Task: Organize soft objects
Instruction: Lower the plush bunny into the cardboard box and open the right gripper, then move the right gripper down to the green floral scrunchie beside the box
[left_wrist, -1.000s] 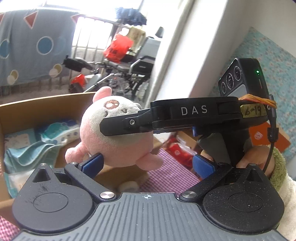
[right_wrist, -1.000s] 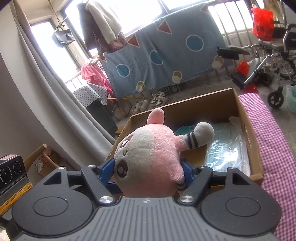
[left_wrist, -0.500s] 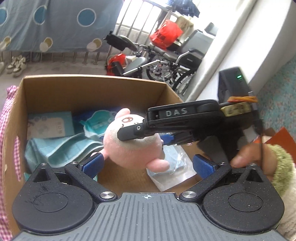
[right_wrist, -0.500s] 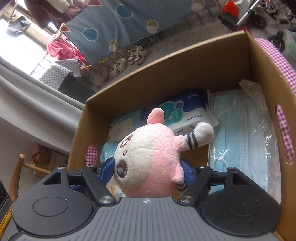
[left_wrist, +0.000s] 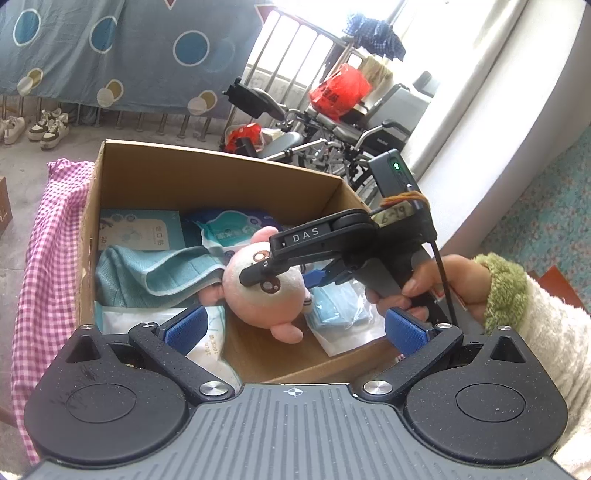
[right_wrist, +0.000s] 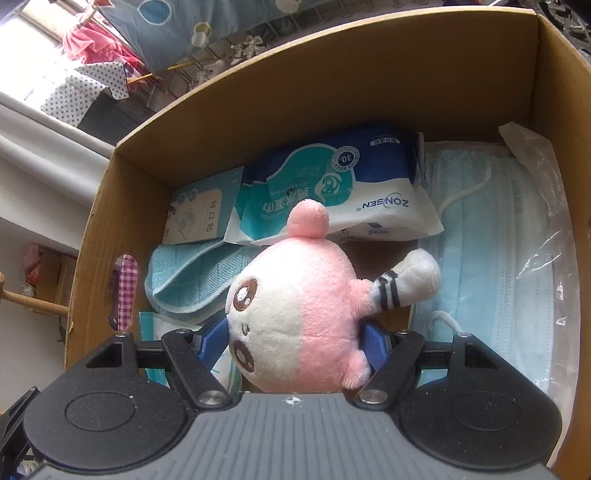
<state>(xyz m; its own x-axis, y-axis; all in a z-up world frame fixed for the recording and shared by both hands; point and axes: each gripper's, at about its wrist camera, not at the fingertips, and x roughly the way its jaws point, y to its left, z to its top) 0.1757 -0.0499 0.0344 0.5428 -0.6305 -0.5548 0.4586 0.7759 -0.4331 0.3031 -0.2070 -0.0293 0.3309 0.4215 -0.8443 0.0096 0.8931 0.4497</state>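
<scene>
My right gripper (right_wrist: 295, 341) is shut on a pink and white plush toy (right_wrist: 295, 317) and holds it inside the open cardboard box (right_wrist: 332, 74), low over the contents. In the left wrist view the plush toy (left_wrist: 266, 291) hangs in the right gripper (left_wrist: 284, 273) above the box (left_wrist: 207, 173). My left gripper (left_wrist: 295, 328) is open and empty, held just outside the box's near edge. The box holds a teal towel (right_wrist: 184, 273), a blue wipes pack (right_wrist: 332, 184), a pack of face masks (right_wrist: 498, 251) and a small teal carton (right_wrist: 199, 214).
The box stands on a pink checked cloth (left_wrist: 48, 258). Behind it are a wheelchair (left_wrist: 332, 136), a blue patterned sheet (left_wrist: 110, 55) on a rail and shoes (left_wrist: 48, 125) on the floor. A white wall (left_wrist: 517, 129) is to the right.
My right gripper has carried the plush toy forward and down into the box. My left gripper has tilted down toward the box, staying open.
</scene>
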